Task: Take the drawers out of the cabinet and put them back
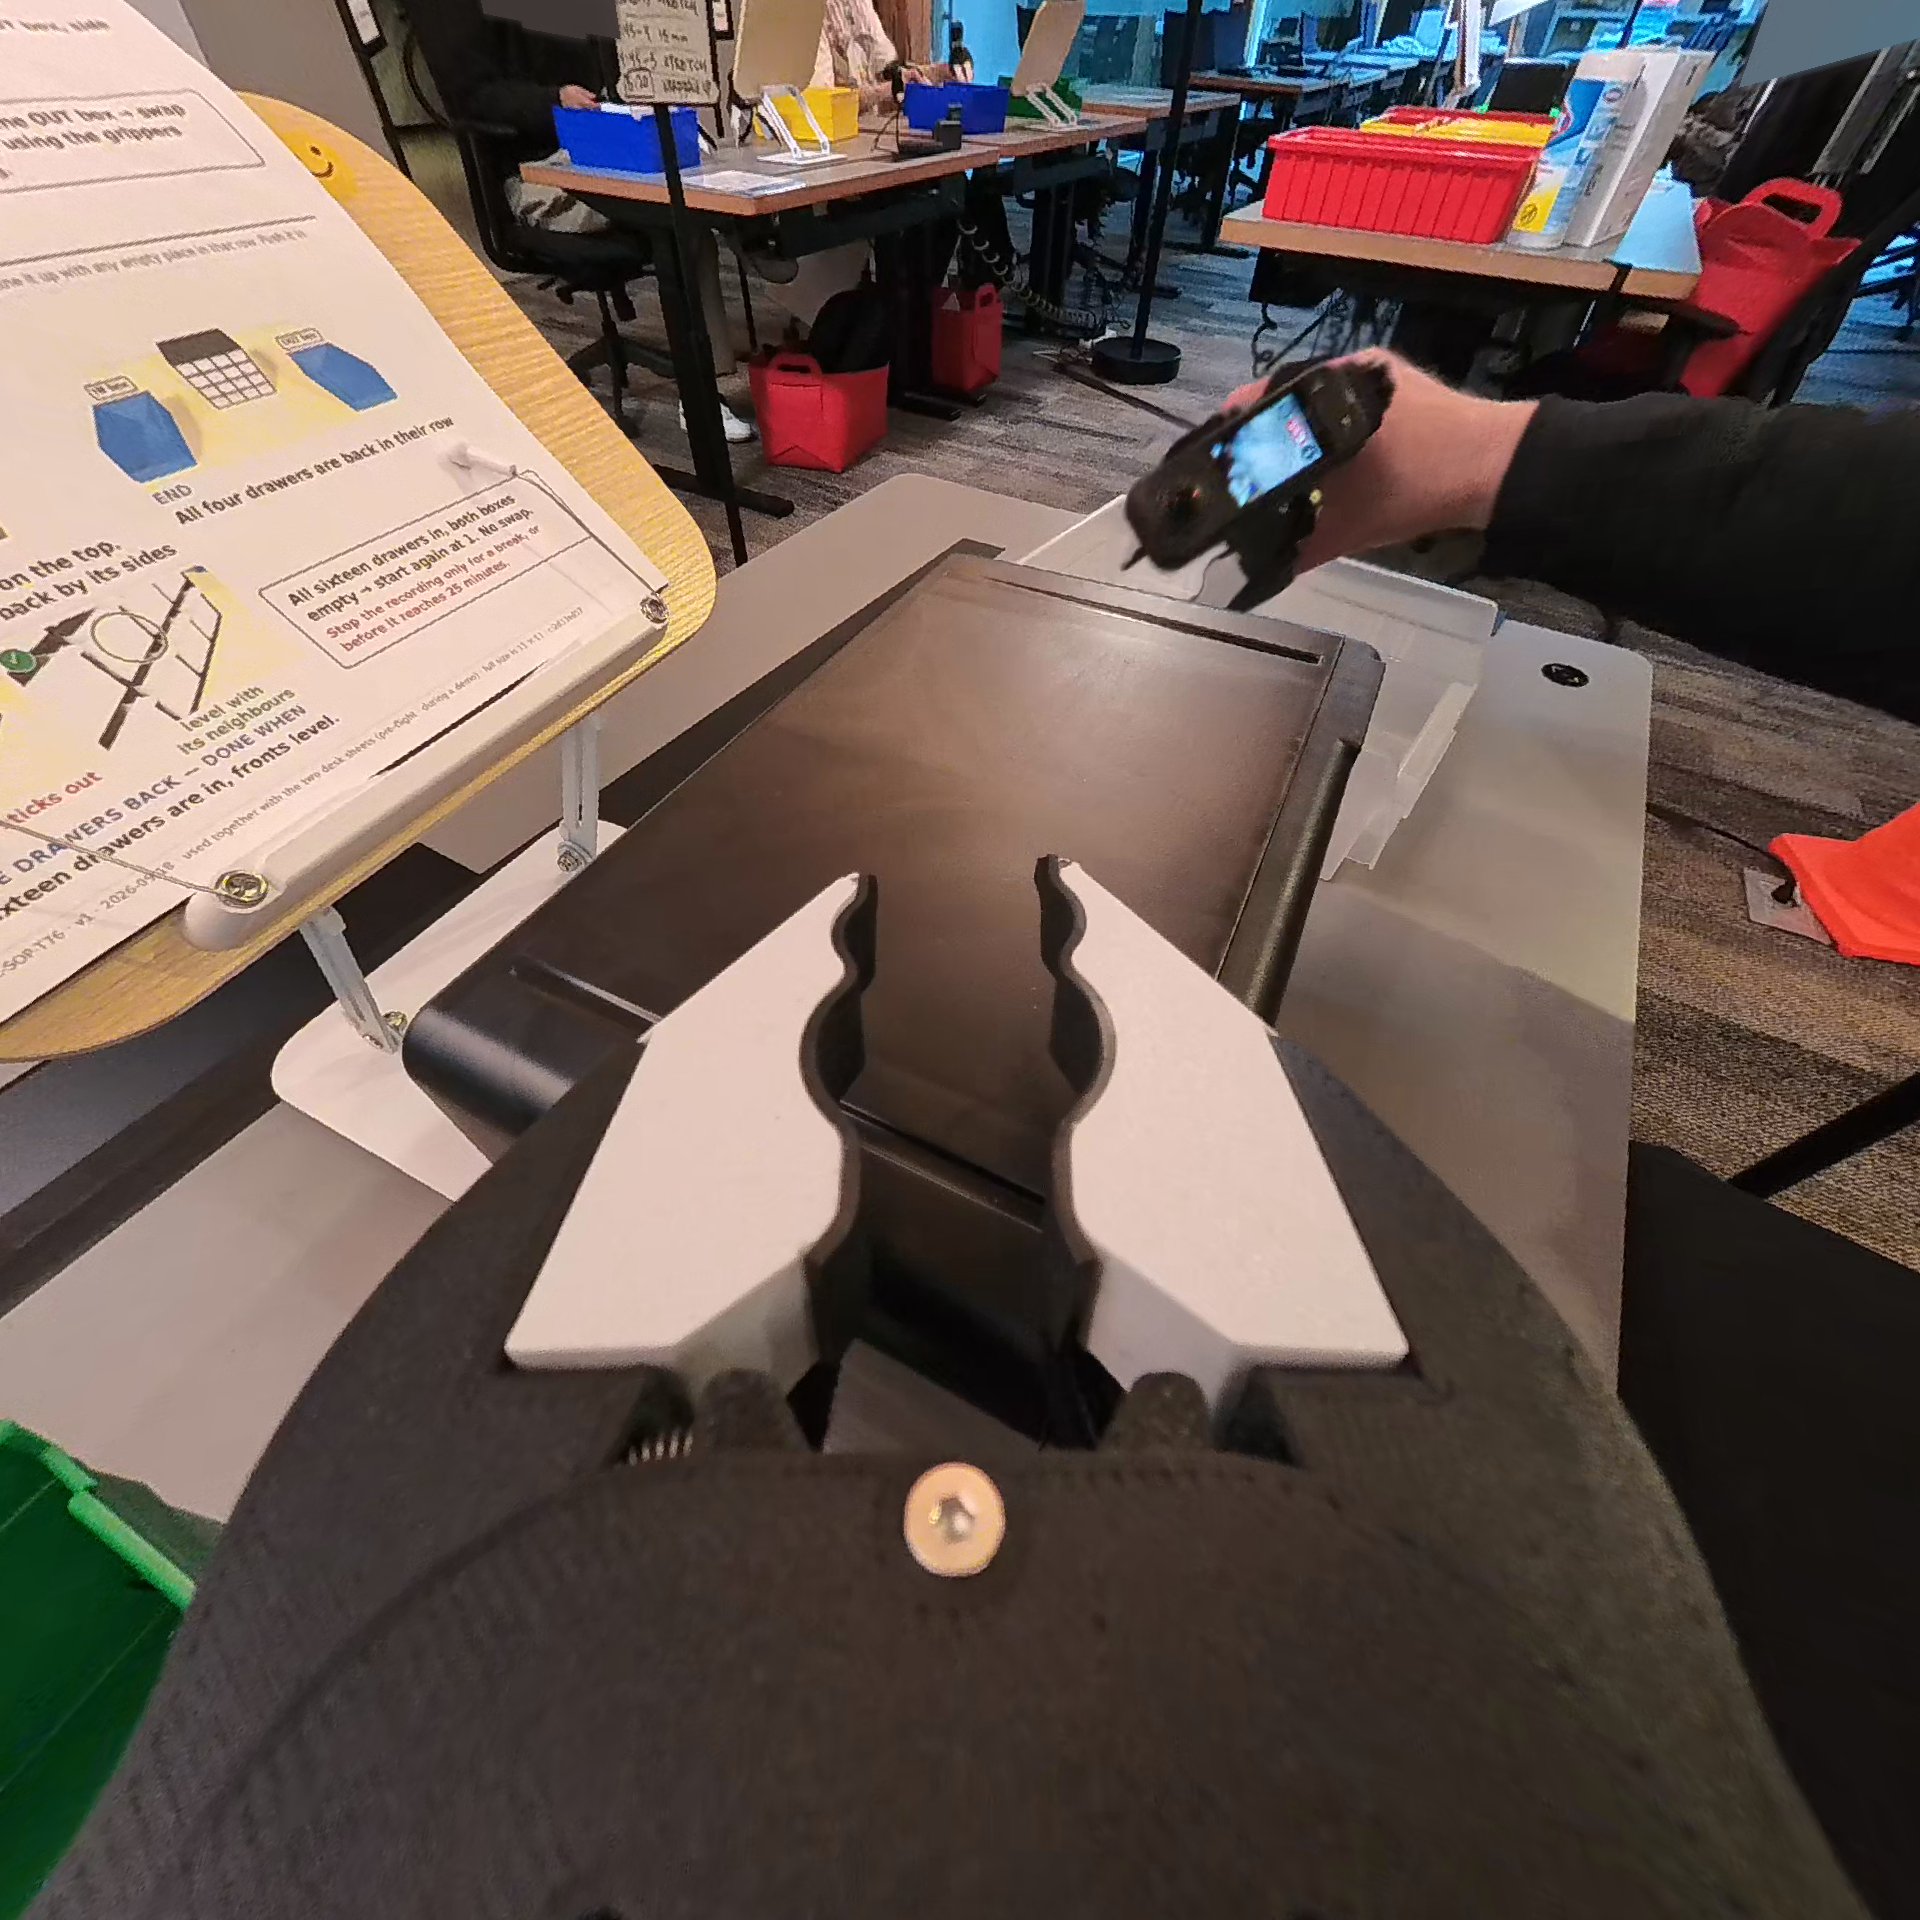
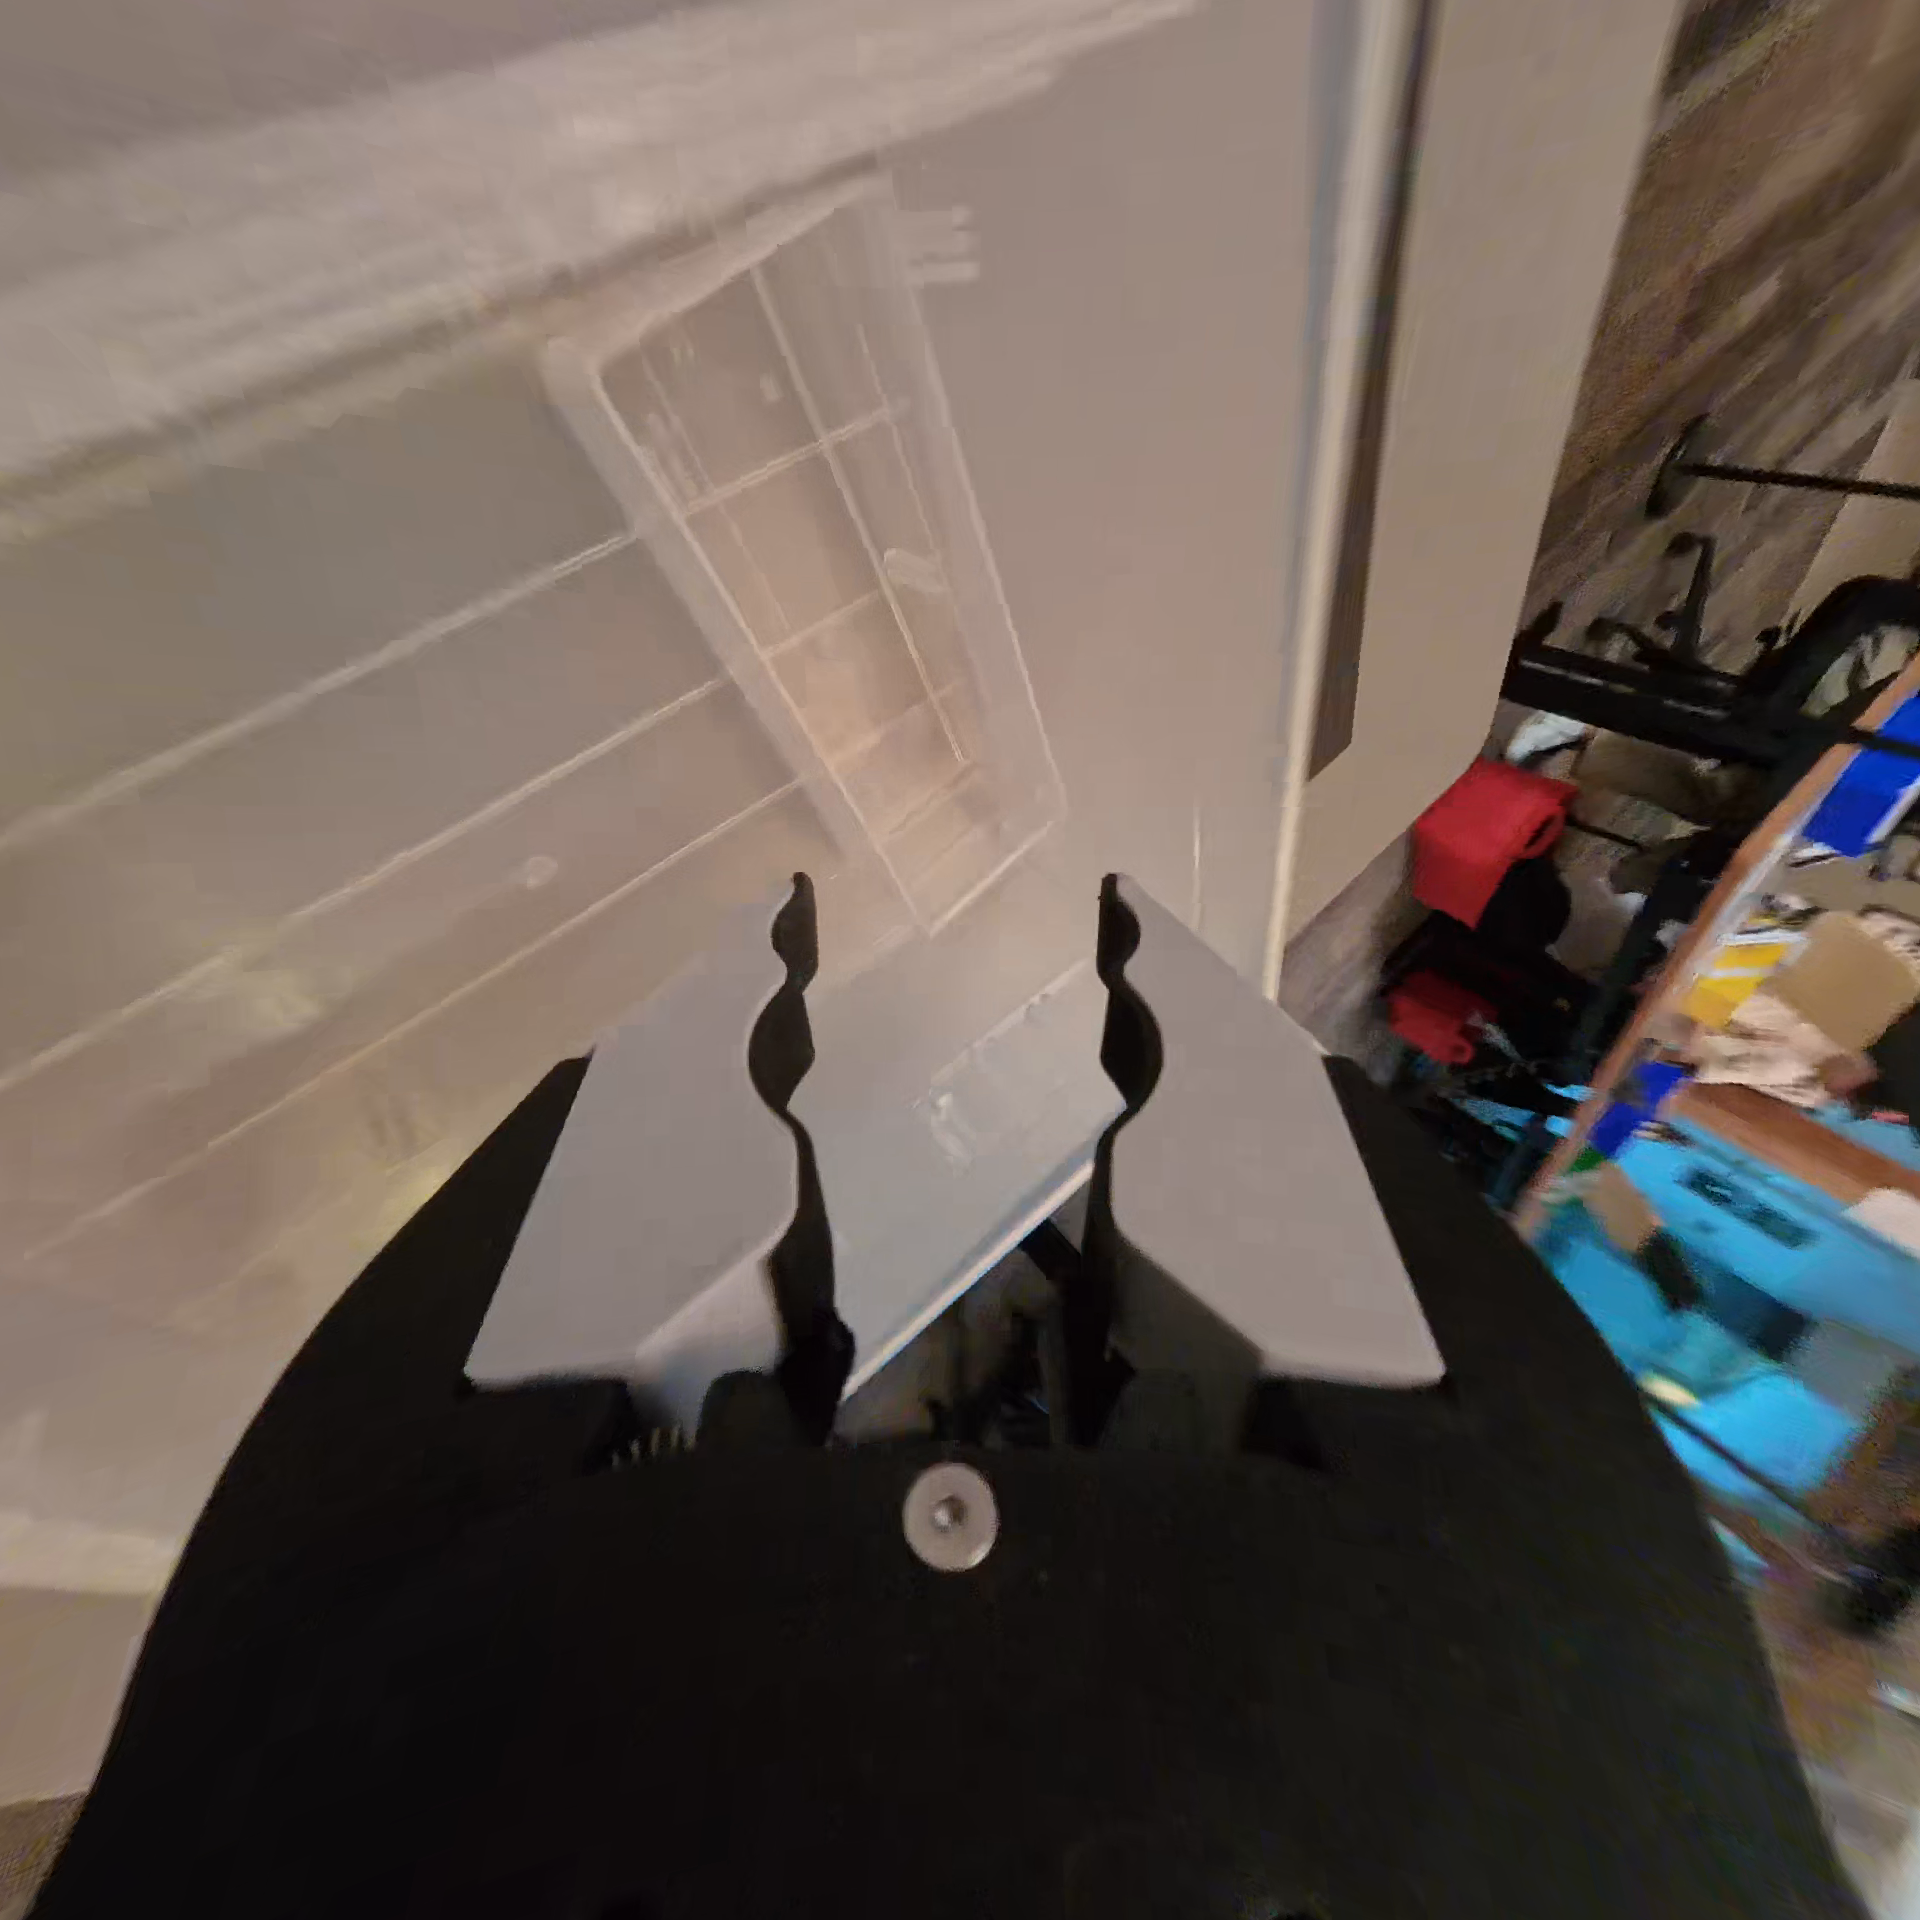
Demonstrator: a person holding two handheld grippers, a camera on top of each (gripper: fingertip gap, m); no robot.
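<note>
The grey bench (image 1: 1455,1039) spreads out beneath both claws. On it, directly under and ahead of the left claw (image 1: 956,883), stands the dark cabinet (image 1: 1039,727), seen from above so that only its flat black top shows; its drawer fronts cannot be seen from here. To the left of that claw leans a wooden board (image 1: 540,343) on small white legs, carrying a printed instruction sheet (image 1: 208,468). Near the left claw's lower left corner sits the edge of a green bin (image 1: 62,1621).

Beyond the cabinet's far right corner, a clear plastic box (image 1: 1392,665) rests on the bench. The right claw (image 1: 1236,582) dips toward it, held by a hand (image 1: 1403,468) in a dark sleeve, well ahead and to the right of the left claw.

In the right wrist view, heavily blurred, a clear drawer (image 2: 831,582) with a ribbed base lies tilted just ahead of the right claw (image 2: 951,883), among pale translucent walls; whether it touches the fingertips I cannot tell.

The left claw hovers over the cabinet top with its white fingers (image 1: 727,1122) spread a moderate way apart and nothing between them. The right claw's jaws also stand apart, gripping nothing.
</note>
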